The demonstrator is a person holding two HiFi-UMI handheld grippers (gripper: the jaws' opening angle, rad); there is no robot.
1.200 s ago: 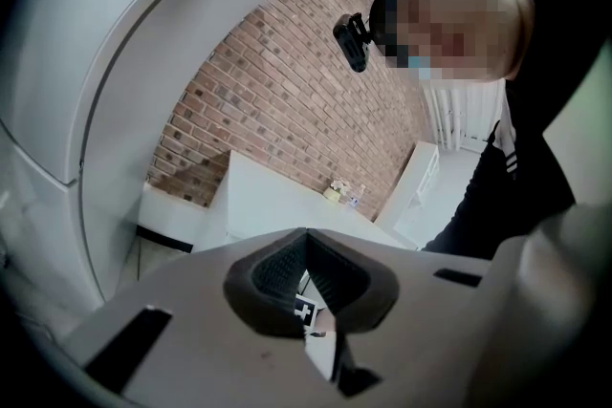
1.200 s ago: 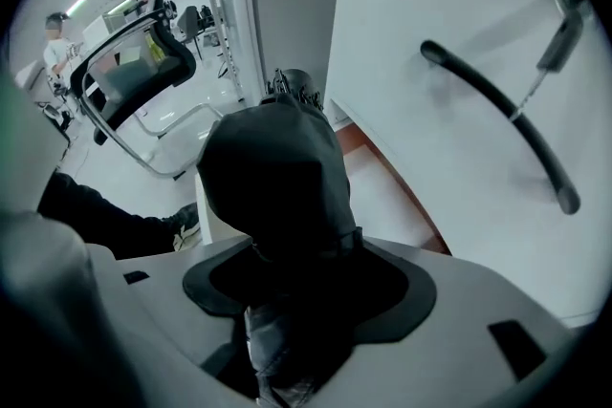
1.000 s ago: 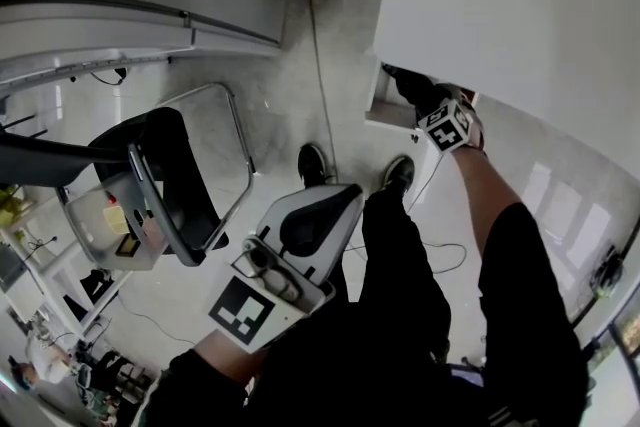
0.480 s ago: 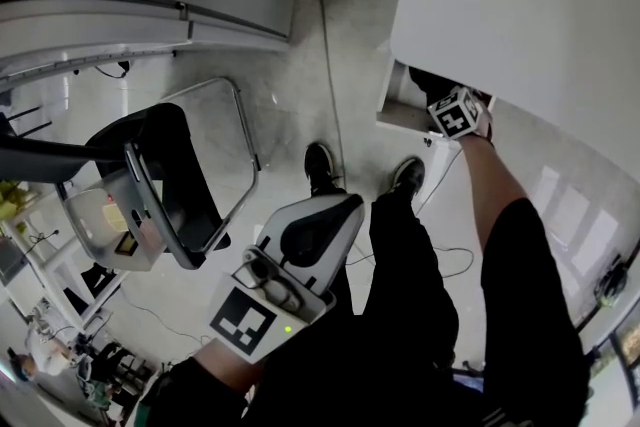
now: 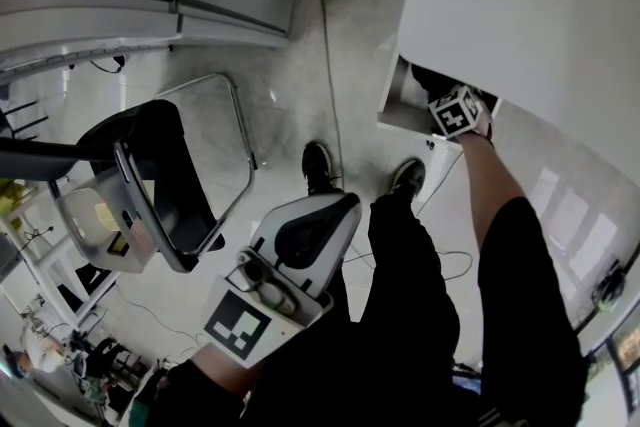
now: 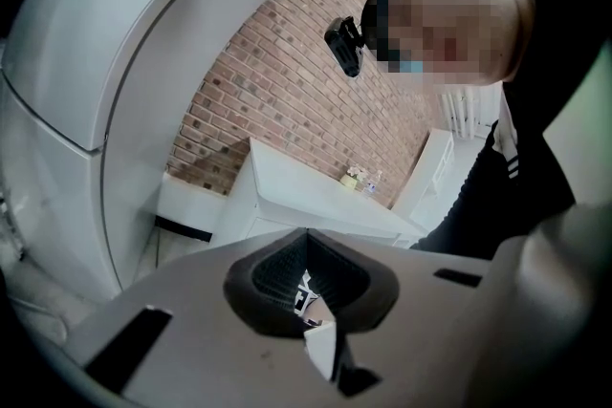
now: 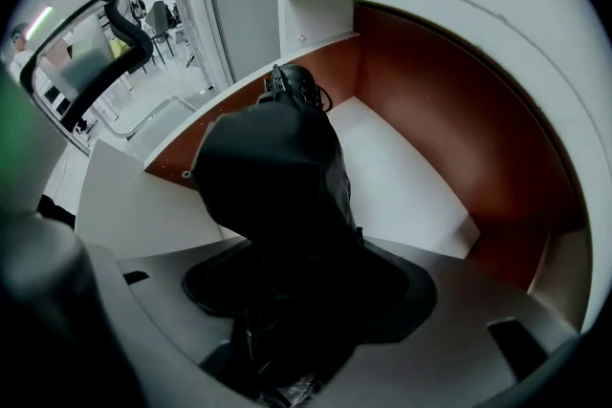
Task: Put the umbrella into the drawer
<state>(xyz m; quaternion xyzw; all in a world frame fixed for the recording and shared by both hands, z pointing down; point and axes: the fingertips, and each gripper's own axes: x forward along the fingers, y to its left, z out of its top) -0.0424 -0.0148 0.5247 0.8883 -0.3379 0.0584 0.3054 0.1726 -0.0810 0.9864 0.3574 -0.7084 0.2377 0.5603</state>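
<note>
At the upper right of the head view, the person's right arm in its black sleeve (image 5: 512, 255) stretches forward and down, carrying the right gripper (image 5: 447, 103) under the edge of the broad white tabletop (image 5: 530, 5) and into the open white-fronted drawer (image 5: 392, 110). The right gripper view shows the right gripper (image 7: 296, 277) with its claw clamped on the near end of the black folded fabric umbrella (image 7: 277, 177), which reaches away from the jaws over the white floor of the drawer, between its reddish-brown inner walls (image 7: 430, 91); whether the umbrella touches that floor cannot be told. The left gripper (image 5: 315, 225) is held low at the lower centre of the head view, close to the person's body and tilted upward. In its own view the left gripper (image 6: 308, 248) has its dark pads pressed together with nothing between them, facing a red brick wall (image 6: 287, 100). In the head view the tabletop hides the right gripper's jaws and most of the umbrella (image 5: 428, 81), which shows only as a dark patch. A black office chair (image 5: 160, 185) stands at the left.
</note>
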